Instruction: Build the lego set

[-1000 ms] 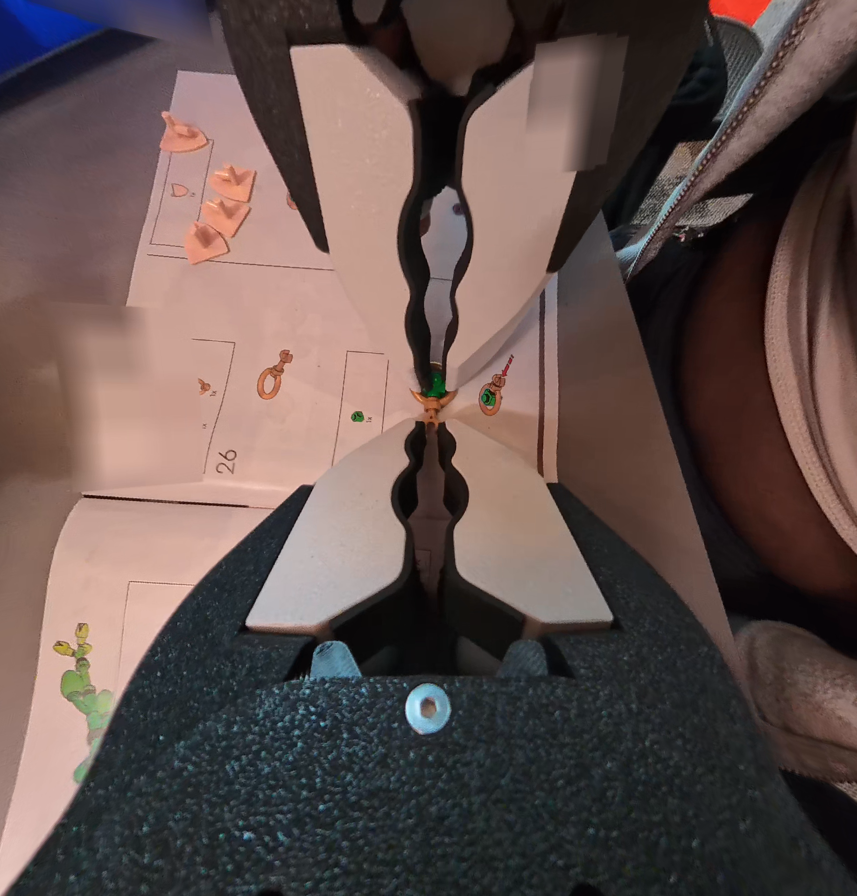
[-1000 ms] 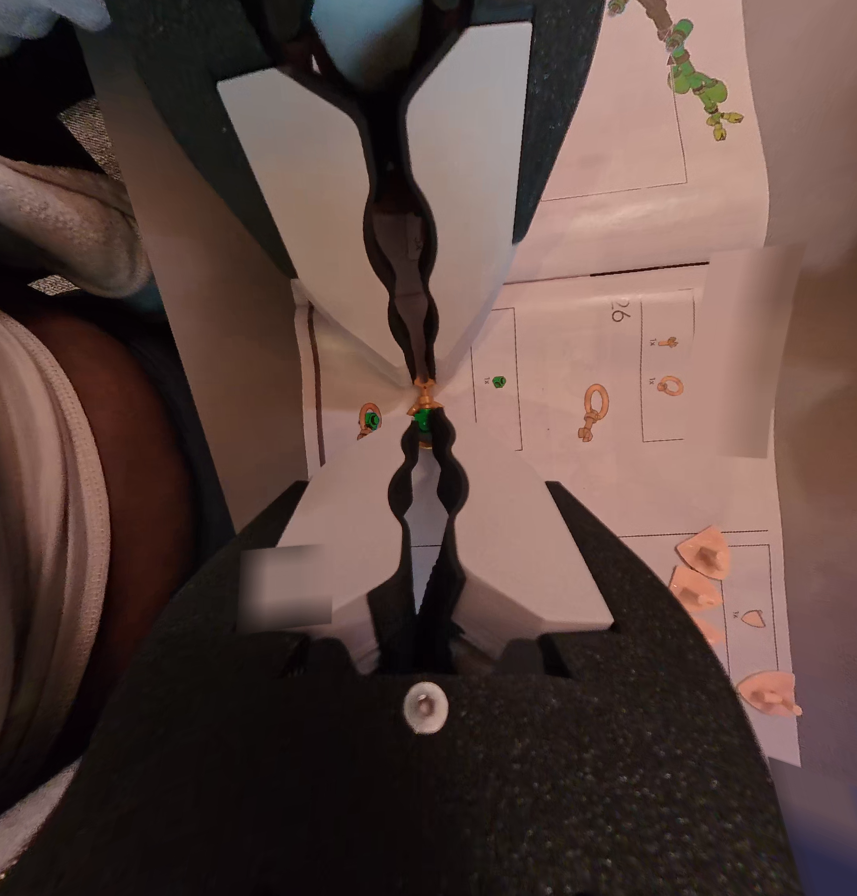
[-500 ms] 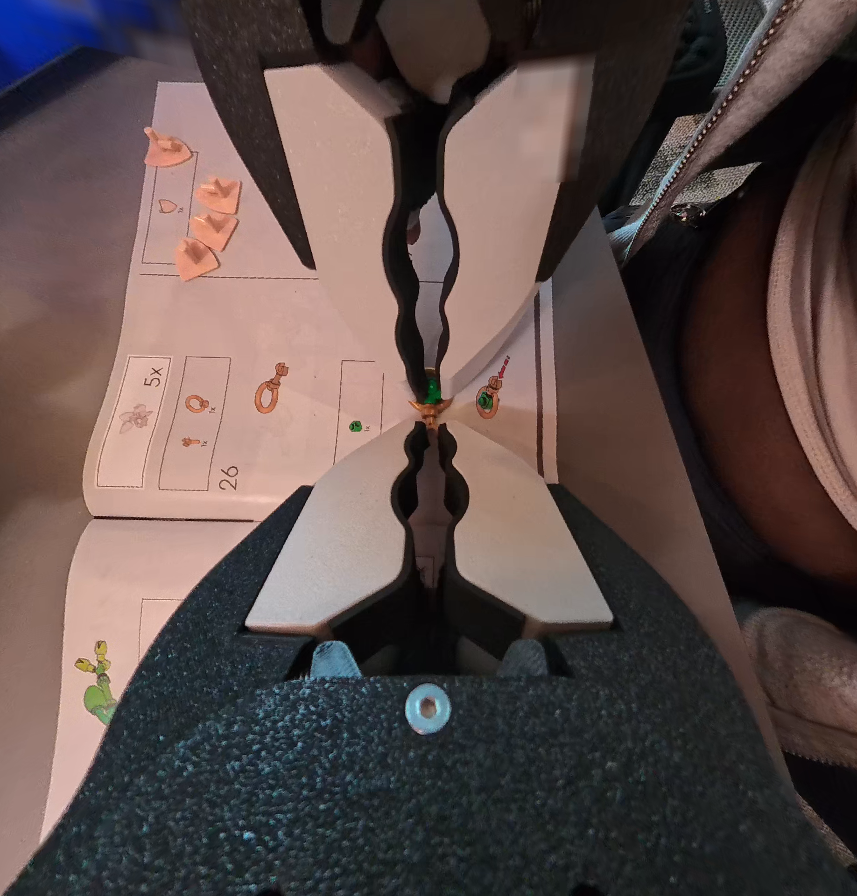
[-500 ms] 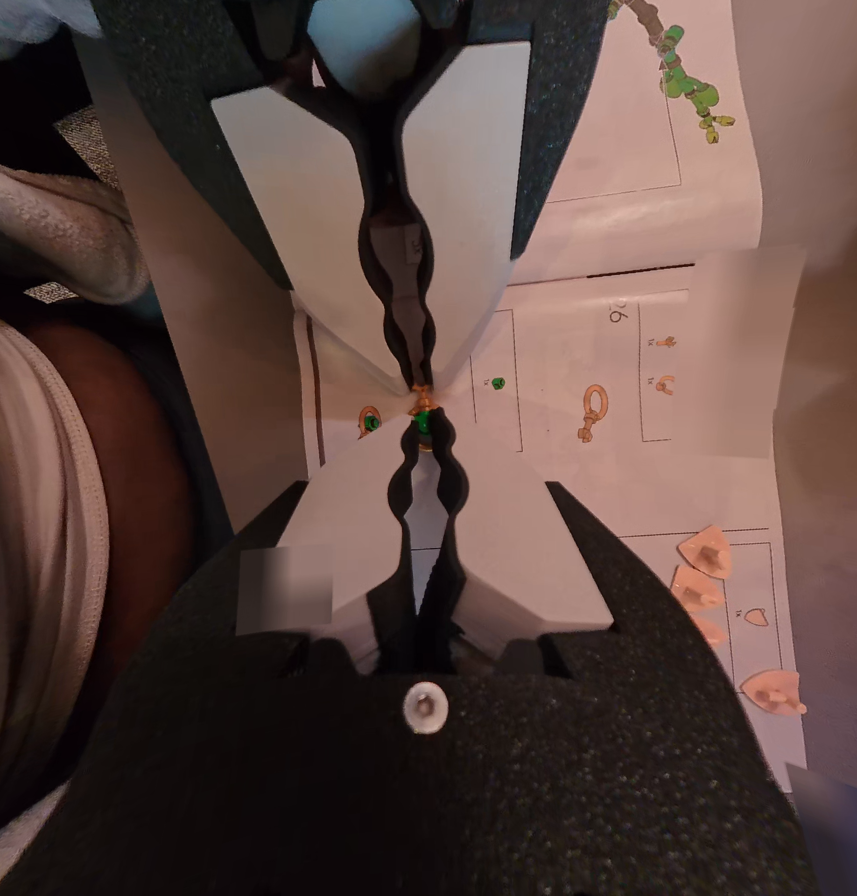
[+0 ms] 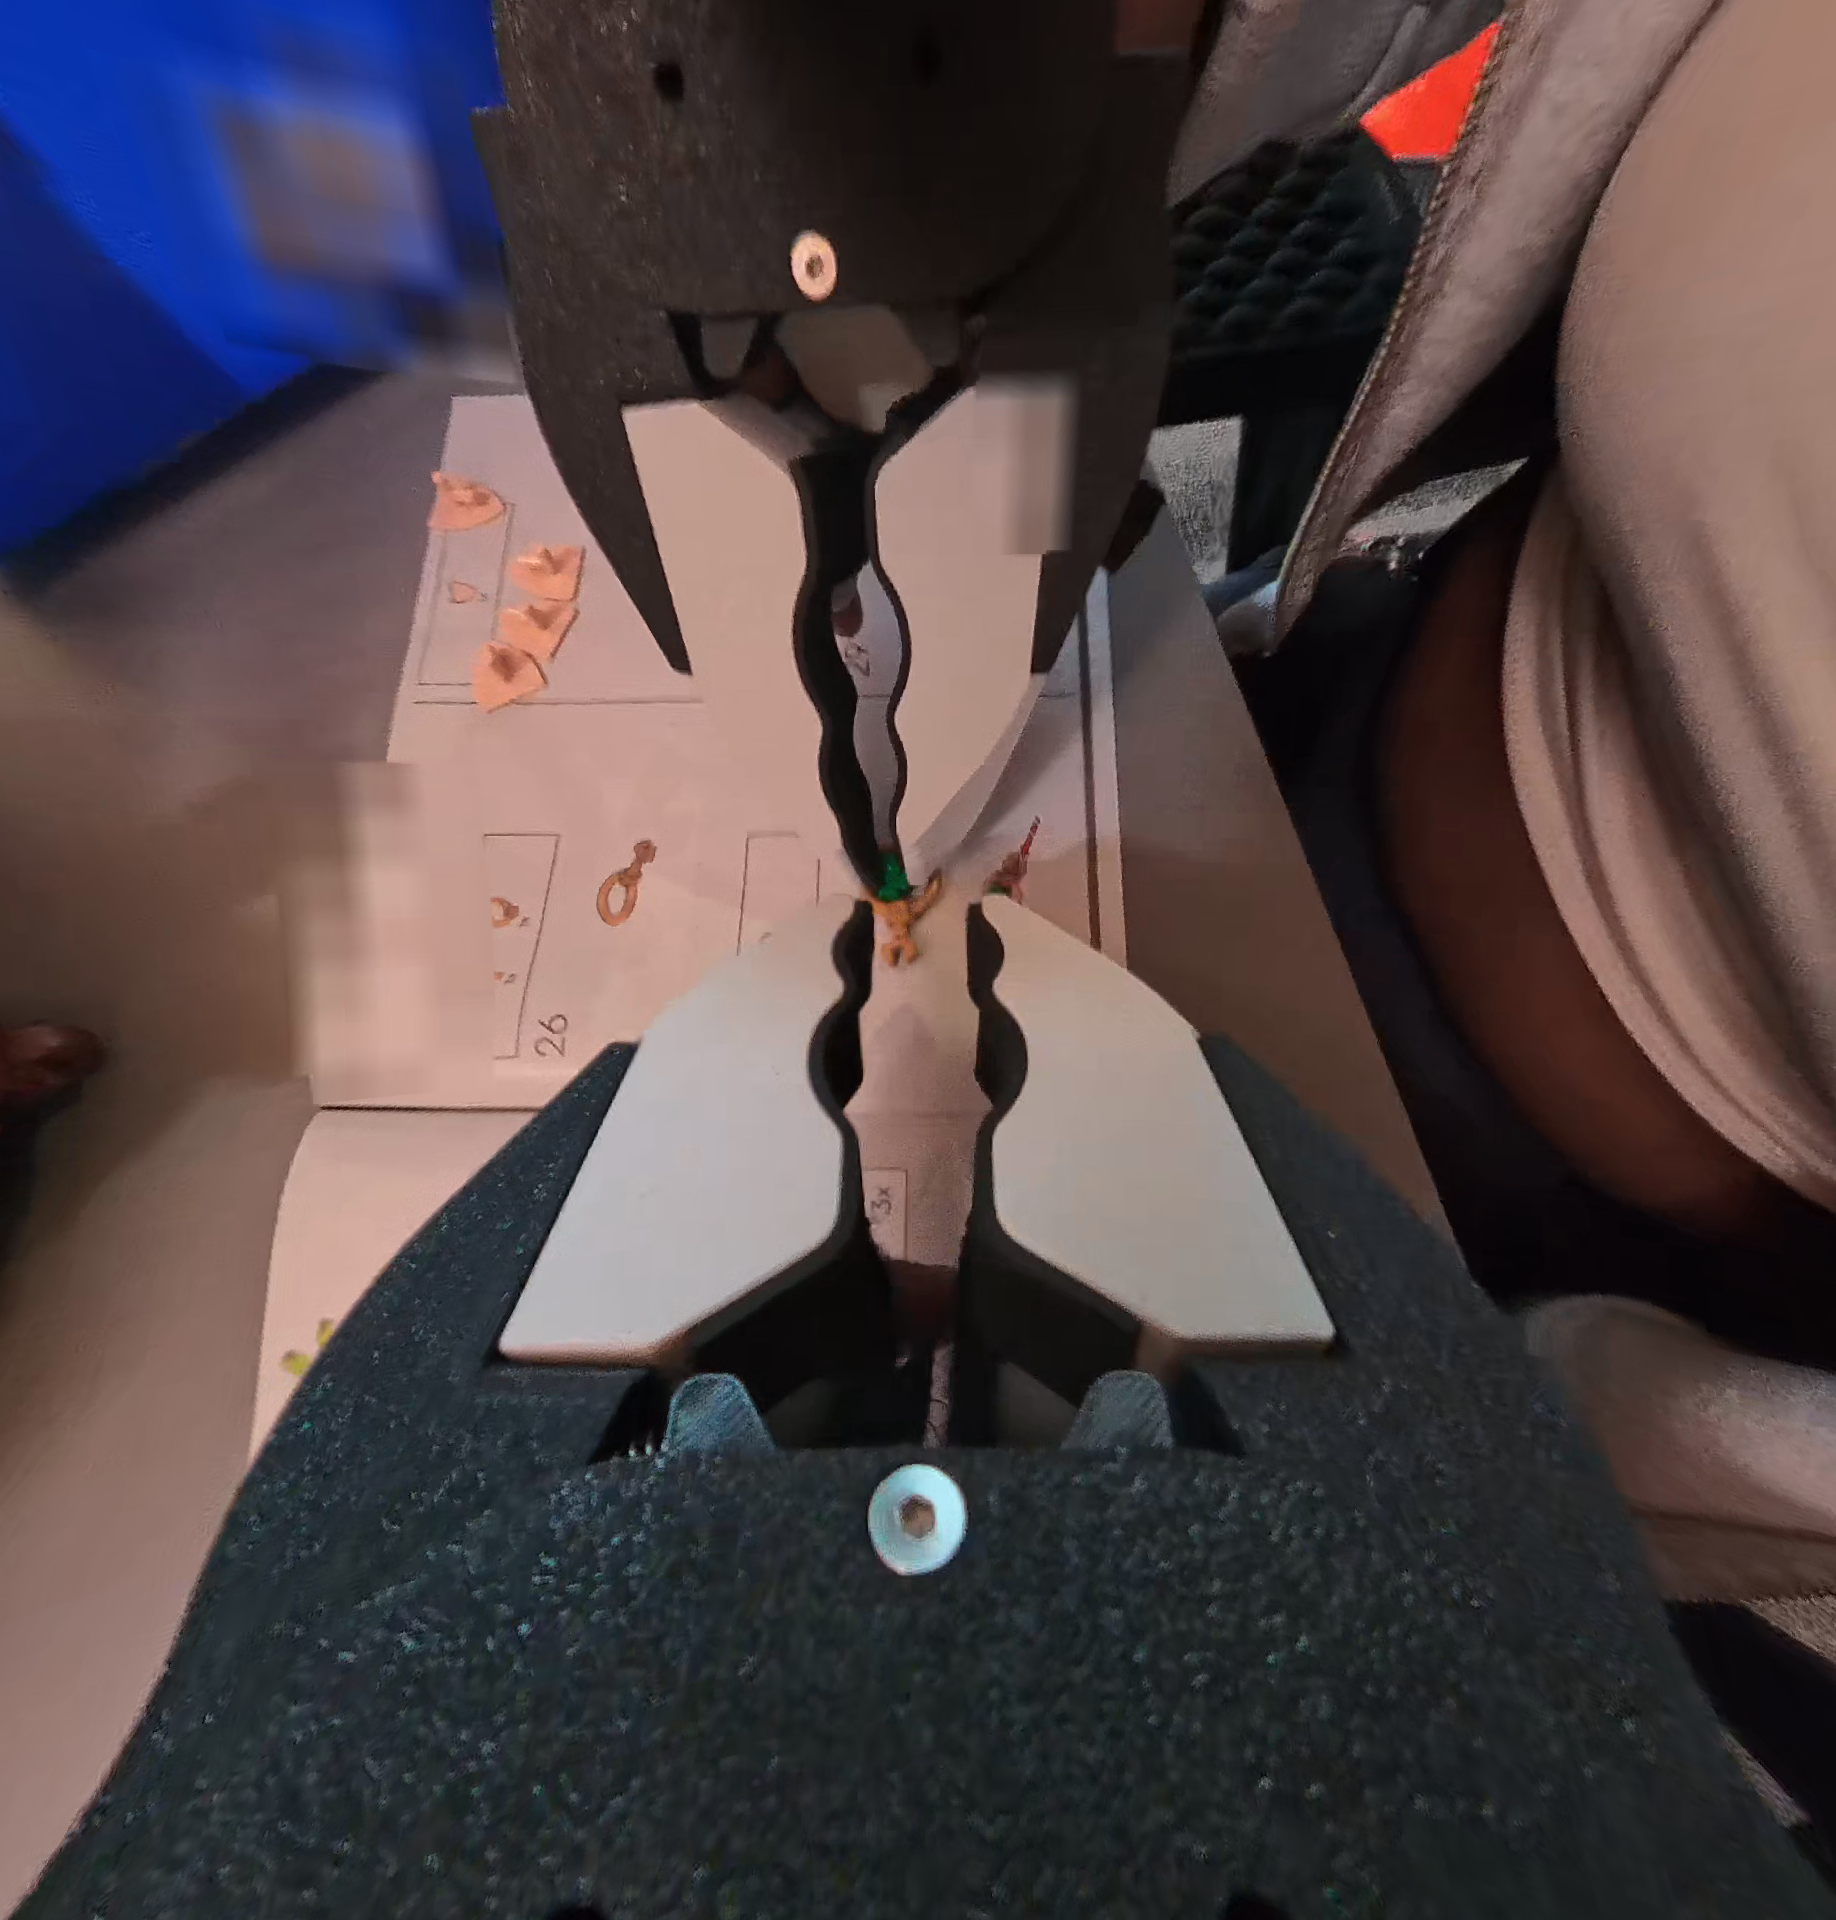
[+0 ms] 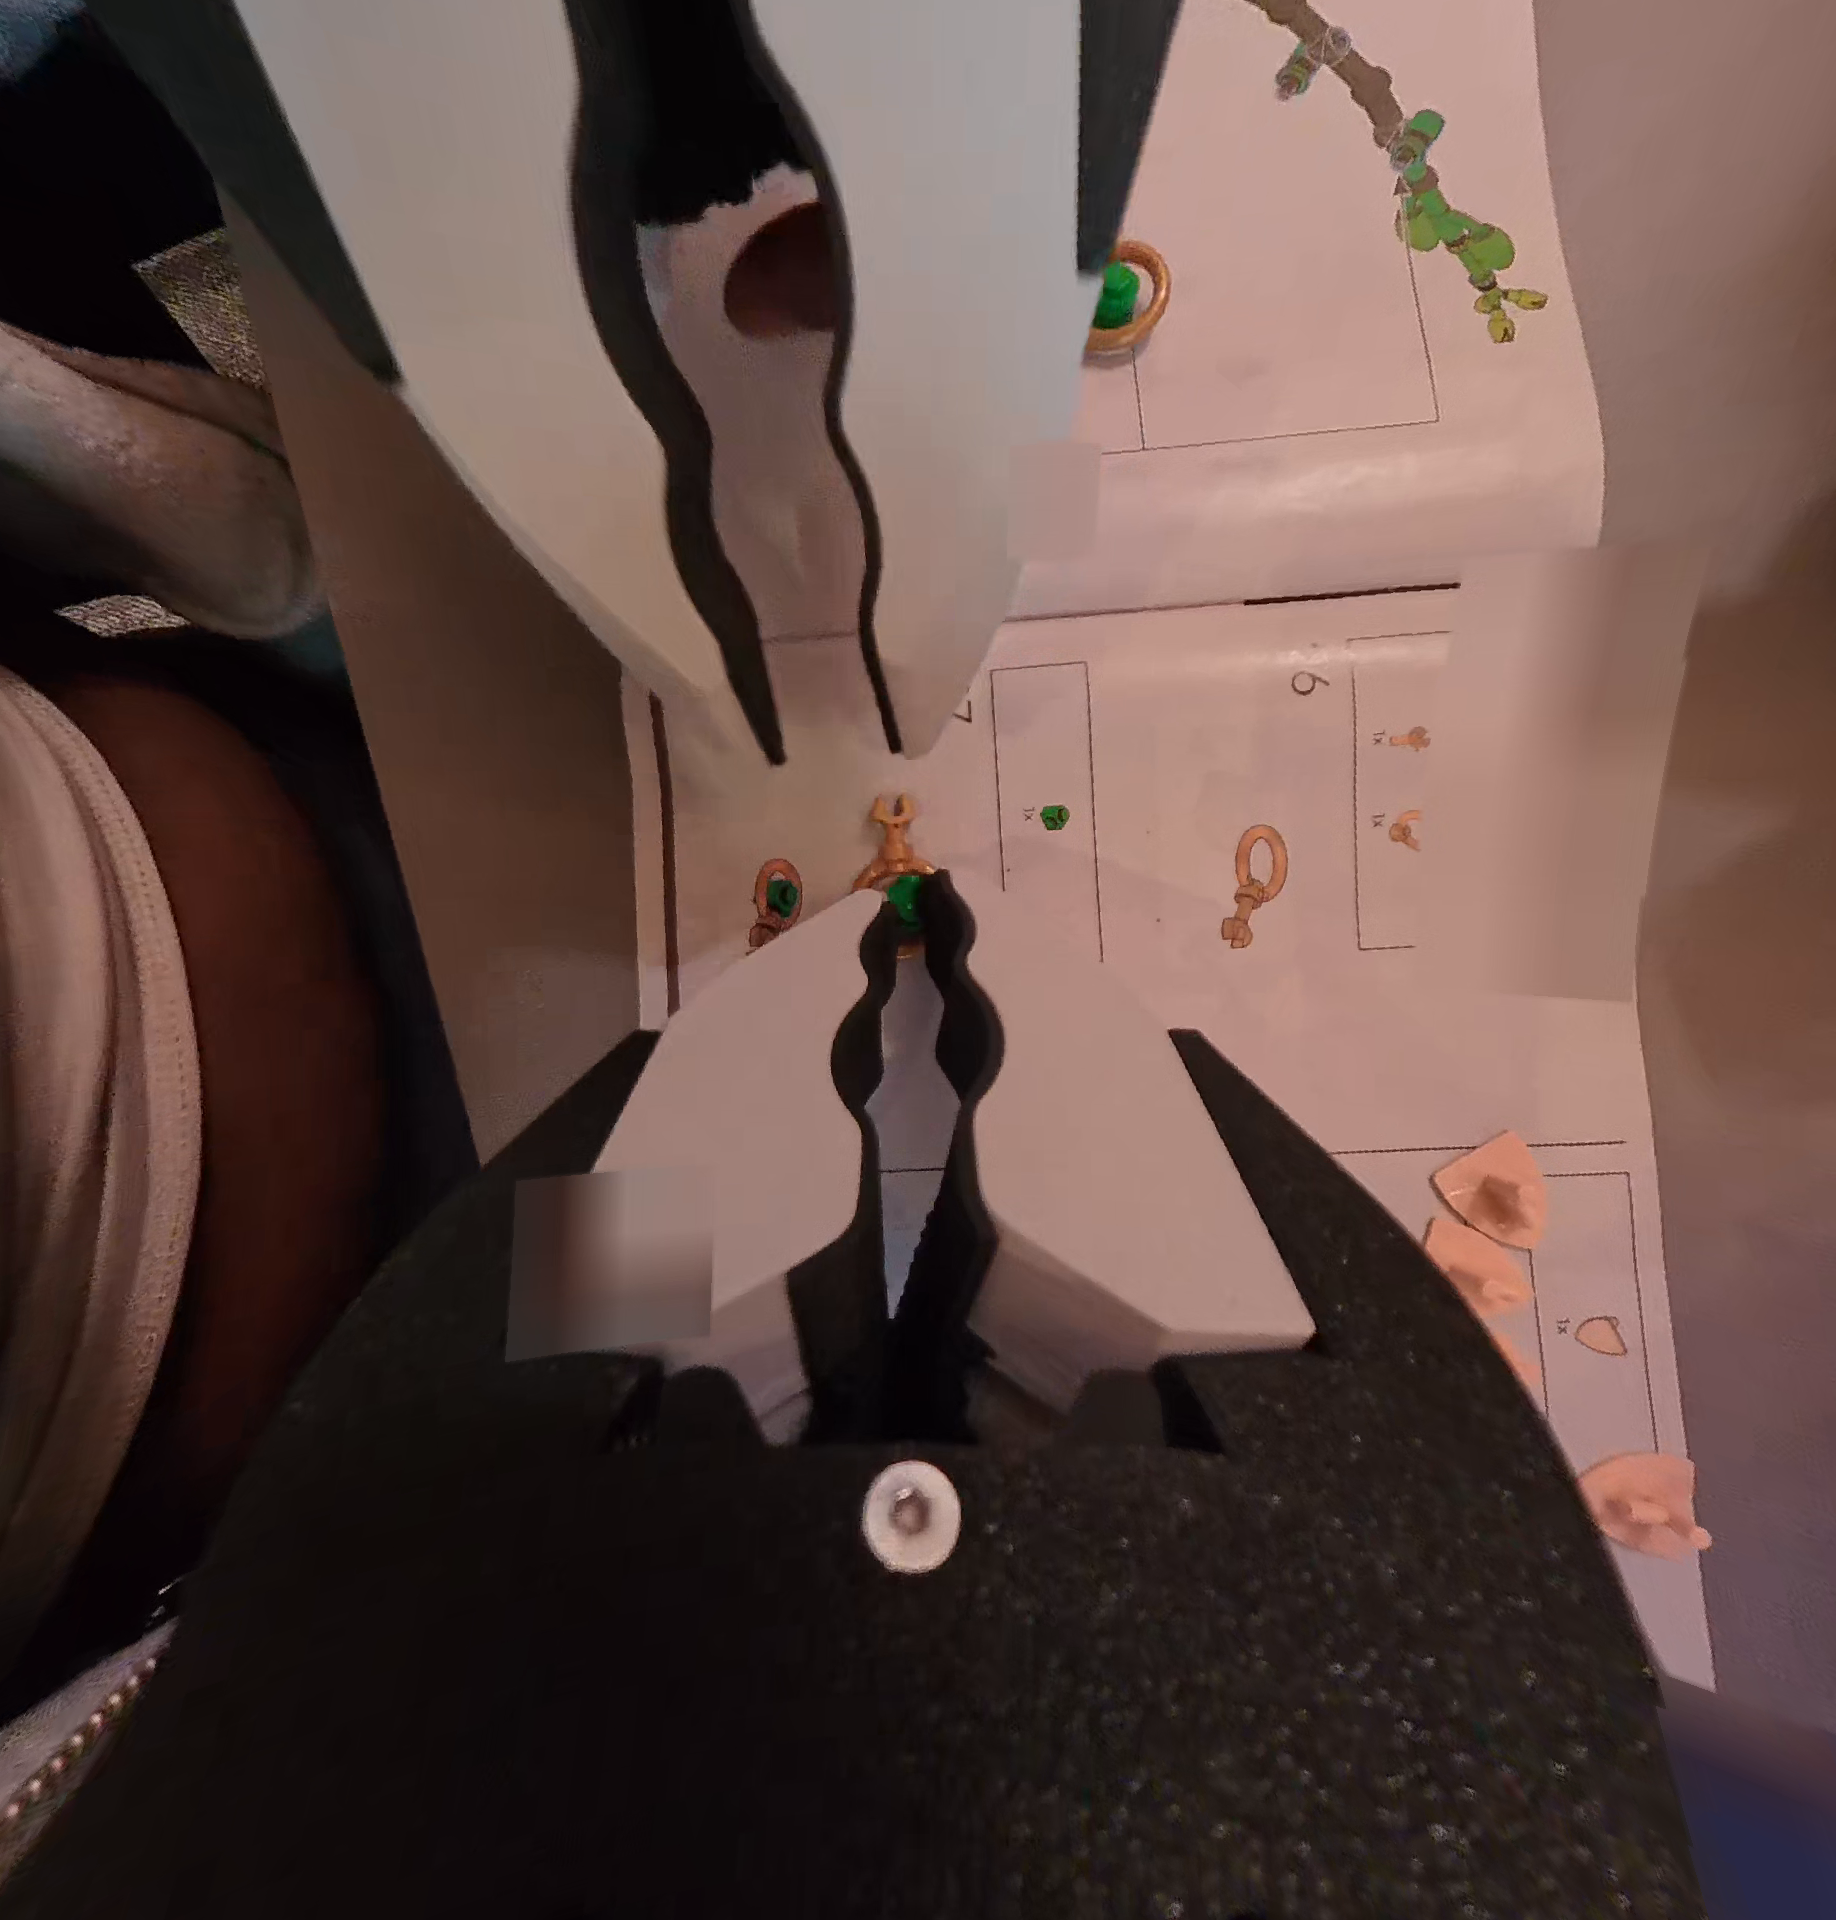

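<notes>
While the right gripper (image 5: 890,854) pinches the gold ring piece with its green stud (image 5: 898,899) at its fingertips, in the left wrist view our left gripper (image 5: 914,920) stands parted, its fingers on either side of the gold clip end without touching it. We judge the join just made, so we should draw the left away straight along the piece's axis (no twist), letting the right carry it alone. Peach petal pieces (image 5: 524,623) lie on the instruction booklet (image 5: 685,748) beyond.

From the right wrist view, the right gripper (image 6: 906,906) is clamped on the assembly (image 6: 898,862), held above the booklet (image 6: 1205,831). Only here do we see clear paper between the clip end and the gaping left gripper (image 6: 836,750). The petals (image 6: 1496,1195) sit at right.
</notes>
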